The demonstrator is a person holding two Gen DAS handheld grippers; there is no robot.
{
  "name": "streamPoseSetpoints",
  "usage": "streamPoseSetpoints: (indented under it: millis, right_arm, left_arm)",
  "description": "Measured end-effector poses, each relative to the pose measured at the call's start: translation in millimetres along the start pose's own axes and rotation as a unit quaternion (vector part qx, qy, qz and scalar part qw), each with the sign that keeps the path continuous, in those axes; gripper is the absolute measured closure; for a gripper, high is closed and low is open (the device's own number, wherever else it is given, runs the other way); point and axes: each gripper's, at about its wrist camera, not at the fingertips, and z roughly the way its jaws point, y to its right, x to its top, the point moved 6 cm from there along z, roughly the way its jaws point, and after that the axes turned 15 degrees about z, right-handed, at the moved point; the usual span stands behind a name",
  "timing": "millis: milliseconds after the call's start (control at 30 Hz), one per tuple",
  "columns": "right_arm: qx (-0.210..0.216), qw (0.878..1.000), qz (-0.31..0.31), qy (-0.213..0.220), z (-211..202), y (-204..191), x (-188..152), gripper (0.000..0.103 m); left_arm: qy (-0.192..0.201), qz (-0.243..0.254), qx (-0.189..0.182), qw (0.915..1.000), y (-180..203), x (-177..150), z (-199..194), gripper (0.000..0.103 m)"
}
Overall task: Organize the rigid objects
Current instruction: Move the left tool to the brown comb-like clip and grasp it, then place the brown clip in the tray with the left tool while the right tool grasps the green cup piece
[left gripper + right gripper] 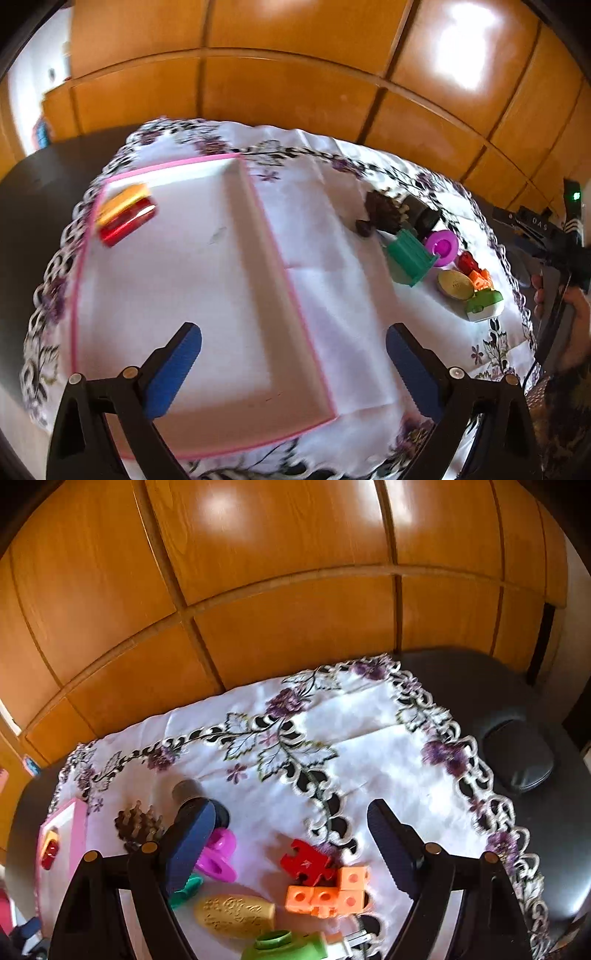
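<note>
A white tray with a pink rim lies on the flowered cloth, and a yellow and red piece sits in its far left corner. My left gripper hangs open over the tray's near part, with nothing between its fingers. To the right lies a cluster: pine cone, green ridged piece, magenta cup and yellow oval. My right gripper is open above this cluster. The red puzzle piece and orange blocks show between its fingers, untouched.
A green and white bottle-like thing lies at the near edge, and a grey cylinder stands beside the pine cone. The black table has a dark oval hollow. Wooden cabinet doors close off the back.
</note>
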Motion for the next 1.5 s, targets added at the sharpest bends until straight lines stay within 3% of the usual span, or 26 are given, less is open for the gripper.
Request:
streamPoseSetpoints:
  millis: [233, 467, 633, 833, 867, 900, 933, 1067, 1300, 1500]
  right_arm:
    - [0.008, 1.0, -0.001, -0.01, 1.9, -4.5, -3.7, 0.017]
    - [0.018, 1.0, 0.009, -0.017, 1.7, -2.6, -1.5, 0.017]
    - [0.023, 0.999, 0.015, -0.023, 2.9, -1.6, -1.0, 0.017]
    - [0.028, 0.999, 0.007, -0.026, 4.0, -6.3, -2.4, 0.017]
    - [0.026, 0.999, 0.004, -0.026, 4.2, -6.9, -2.9, 0.017]
    - [0.026, 0.999, 0.002, -0.026, 4.1, -7.1, -3.1, 0.017]
    - [0.024, 0.999, 0.001, -0.026, 4.4, -7.3, -3.5, 0.017]
    - [0.02, 0.999, 0.001, -0.028, 6.0, -5.6, -4.2, 0.017]
    - [0.012, 0.999, -0.004, -0.035, 10.7, -3.5, -7.8, 0.017]
    - [0.022, 0.998, -0.028, -0.054, 15.8, -14.3, -17.3, 0.017]
  left_arm:
    - [0.011, 0.064, -0.002, 0.9979, 31.7, 50.8, 29.3, 0.009]
    - [0.016, 0.146, -0.022, 0.9889, 73.3, 108.0, 78.4, 0.008]
    - [0.016, 0.16, -0.007, 0.987, 84.0, 128.9, 113.4, 0.008]
    - [-0.022, 0.14, -0.008, 0.9898, 86.6, 136.5, 156.5, 0.009]
    - [-0.031, 0.132, -0.009, 0.9908, 84.5, 135.2, 162.1, 0.02]
    - [-0.041, 0.113, -0.025, 0.9924, 81.6, 132.3, 169.7, 0.048]
    - [-0.051, 0.1, -0.028, 0.9933, 78.4, 130.4, 174.1, 0.052]
    - [-0.031, 0.086, -0.051, 0.9945, 74.7, 126.9, 165.1, 0.058]
    - [-0.008, 0.1, -0.031, 0.9945, 61.7, 102.3, 128.7, 0.059]
    - [0.021, 0.116, -0.037, 0.9923, 70.1, 71.8, 80.5, 0.058]
